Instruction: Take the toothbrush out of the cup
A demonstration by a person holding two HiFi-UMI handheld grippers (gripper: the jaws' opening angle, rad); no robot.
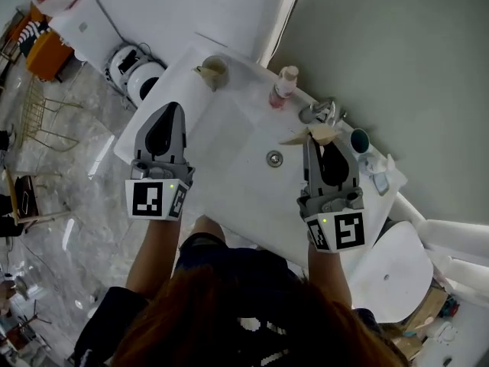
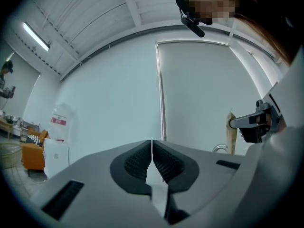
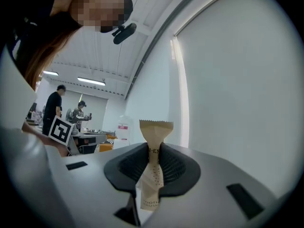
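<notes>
A toothbrush in a beige paper wrapper (image 3: 153, 141) stands upright between the pads of my right gripper (image 3: 154, 152), which is shut on it. In the head view the wrapper (image 1: 318, 133) sticks out of that gripper (image 1: 318, 139) just in front of the faucet (image 1: 321, 112). A beige cup (image 1: 215, 70) stands at the far left corner of the white sink (image 1: 229, 132). A teal cup (image 1: 360, 140) stands to the right of the faucet. My left gripper (image 1: 174, 109) hovers over the sink's left edge, shut with nothing in it (image 2: 152, 152).
A pink bottle (image 1: 283, 85) stands at the back of the sink, and the drain (image 1: 274, 158) lies in the basin. A white toilet lid (image 1: 390, 270) is at the lower right. A white round appliance (image 1: 137, 71) sits on the floor to the left.
</notes>
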